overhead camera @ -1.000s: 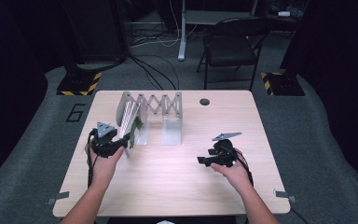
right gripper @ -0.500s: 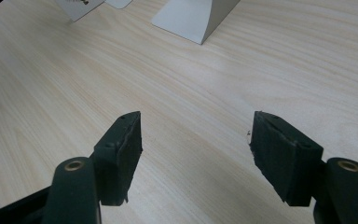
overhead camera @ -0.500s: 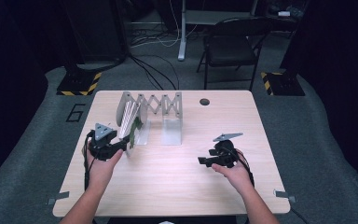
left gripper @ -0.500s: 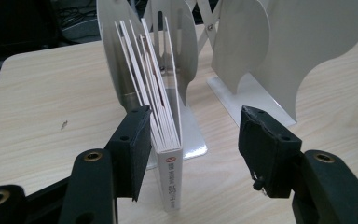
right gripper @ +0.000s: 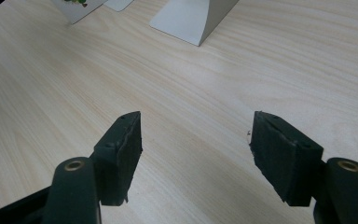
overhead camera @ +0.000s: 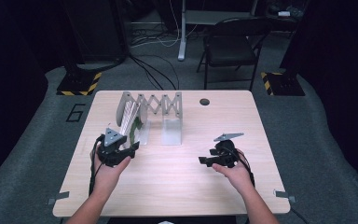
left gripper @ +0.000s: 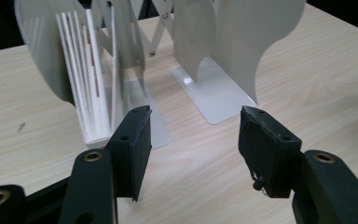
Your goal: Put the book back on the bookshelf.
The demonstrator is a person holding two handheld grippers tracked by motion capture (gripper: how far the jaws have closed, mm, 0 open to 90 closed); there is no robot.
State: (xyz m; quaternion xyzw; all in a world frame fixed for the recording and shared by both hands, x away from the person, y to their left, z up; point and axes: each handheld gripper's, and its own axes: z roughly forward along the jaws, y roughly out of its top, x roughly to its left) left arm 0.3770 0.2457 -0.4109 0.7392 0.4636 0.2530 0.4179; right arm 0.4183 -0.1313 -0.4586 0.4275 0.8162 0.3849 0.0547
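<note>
On the dark floor to the left of the tabletop (overhead camera: pixel 168 186), a large numeral "6" (overhead camera: pixel 76 112) is marked in outline; it is the only writing that can be read.

Near the tabletop's left edge, the left hand-held gripper (overhead camera: pixel 131 147) sits in the person's left hand (overhead camera: pixel 106 170), with its grey three-cornered plate on top. Its jaws stand moderately apart with nothing between them, and they point toward the rack just beyond. In the left gripper view the pads (left gripper: pixel 137 149) frame bare wood, and the base of the rack lies a little past them.

That white expanding book rack (overhead camera: pixel 154 108) stands at the back left of the tabletop: metal bookend plates joined by a scissor lattice. A thin white book (left gripper: pixel 86 79) stands upright in its leftmost slot, page edges facing the left gripper's camera. From above, green print shows on its cover, too small to read.

Further right, a small dark round hole (overhead camera: pixel 204 101) is set into the tabletop near the back edge.

At the right, the right hand-held gripper (overhead camera: pixel 202 161) rests low over bare wood in the right hand (overhead camera: pixel 235 172), well apart from the rack. Its jaws are also partly open and hold nothing; its pads (right gripper: pixel 123 149) bracket only wood grain.
</note>
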